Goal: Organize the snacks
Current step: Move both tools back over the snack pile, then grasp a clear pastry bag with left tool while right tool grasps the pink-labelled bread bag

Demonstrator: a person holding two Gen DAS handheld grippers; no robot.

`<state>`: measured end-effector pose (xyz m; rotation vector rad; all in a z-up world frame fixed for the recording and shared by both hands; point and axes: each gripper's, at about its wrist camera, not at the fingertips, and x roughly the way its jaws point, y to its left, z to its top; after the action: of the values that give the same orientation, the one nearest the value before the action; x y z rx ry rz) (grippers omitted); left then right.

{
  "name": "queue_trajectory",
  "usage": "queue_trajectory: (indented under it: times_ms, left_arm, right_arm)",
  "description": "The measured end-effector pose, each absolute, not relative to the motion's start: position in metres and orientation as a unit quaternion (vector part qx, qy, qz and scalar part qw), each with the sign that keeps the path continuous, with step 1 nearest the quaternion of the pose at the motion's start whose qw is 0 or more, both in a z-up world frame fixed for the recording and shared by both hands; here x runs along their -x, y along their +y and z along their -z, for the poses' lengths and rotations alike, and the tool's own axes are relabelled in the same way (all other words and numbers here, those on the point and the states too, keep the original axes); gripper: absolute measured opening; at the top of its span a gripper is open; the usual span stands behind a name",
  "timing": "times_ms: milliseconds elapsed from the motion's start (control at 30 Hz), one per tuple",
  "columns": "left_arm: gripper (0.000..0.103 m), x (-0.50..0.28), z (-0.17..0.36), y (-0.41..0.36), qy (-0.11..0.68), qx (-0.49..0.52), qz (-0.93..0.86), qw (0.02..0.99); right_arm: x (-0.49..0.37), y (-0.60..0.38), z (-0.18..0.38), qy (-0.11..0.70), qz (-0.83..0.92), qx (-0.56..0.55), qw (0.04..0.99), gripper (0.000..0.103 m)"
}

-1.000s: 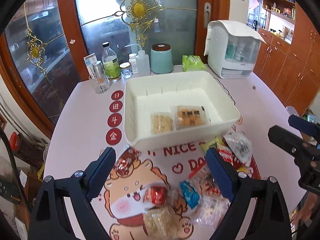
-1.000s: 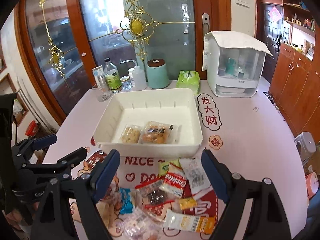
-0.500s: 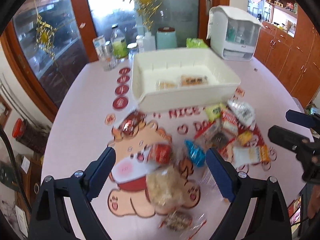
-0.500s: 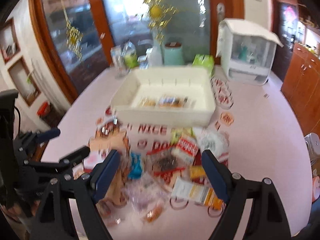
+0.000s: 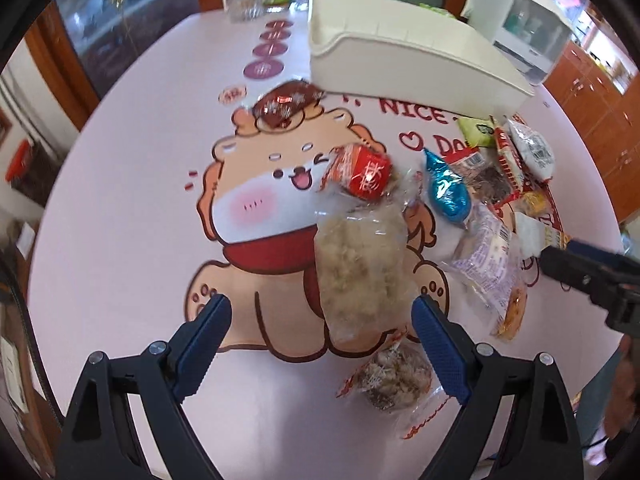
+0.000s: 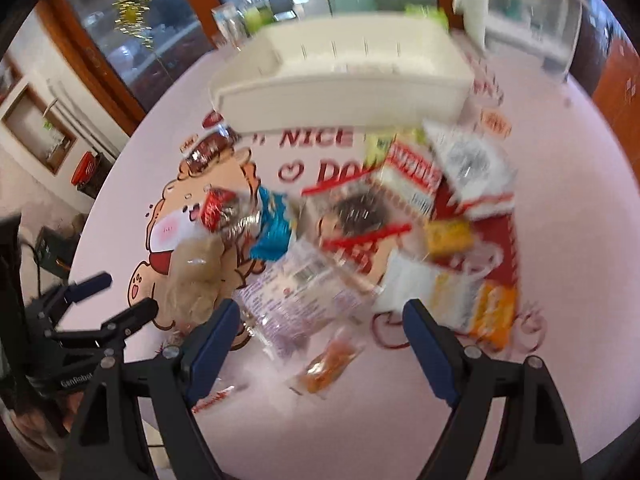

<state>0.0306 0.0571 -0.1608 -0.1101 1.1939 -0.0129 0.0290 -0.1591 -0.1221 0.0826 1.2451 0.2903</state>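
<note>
Both grippers have dropped from the white bin [image 5: 416,60] toward the snack pile just before it. The left gripper [image 5: 320,320], jaws wide, now straddles the clear rice-puff packet [image 5: 360,272]; the right gripper [image 6: 316,320] hangs open over the purple-printed packet [image 6: 296,292]. A pick looks next.

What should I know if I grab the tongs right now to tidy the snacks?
Left tongs: open, empty, over the clear pale crumbly-snack bag.
Right tongs: open, empty, over the clear purple-print packet.
White bin sits at the far side of the mat; its inside is hidden now.
Left to do: the red packet, blue packet and the other loose snacks on the table.
</note>
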Motion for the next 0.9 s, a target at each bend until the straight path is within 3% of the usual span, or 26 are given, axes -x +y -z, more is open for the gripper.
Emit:
queue_trajectory:
  times_ms: [300, 733, 833, 900]
  left_arm:
    - [0.091, -0.056, 0.193, 0.047, 0.592, 0.086, 0.011, 0.801]
    - [0.090, -0.066, 0.206, 0.035, 0.604, 0.074, 0.011, 0.793]
    - [0.079, -0.066, 0.209, 0.032, 0.608, 0.069, 0.016, 0.791]
    - [0.070, -0.066, 0.211, 0.028, 0.608, 0.058, 0.017, 0.792]
  right_arm:
    - [-0.048, -0.148, 0.159, 0.631, -0.099, -0.098, 0.763, 0.084]
    - [-0.061, -0.128, 0.186, 0.665, -0.084, -0.086, 0.737, 0.084]
    - [-0.060, -0.124, 0.187, 0.662, -0.081, -0.068, 0.742, 0.078]
    - [-0.060, -0.122, 0.188, 0.661, -0.081, -0.056, 0.744, 0.068]
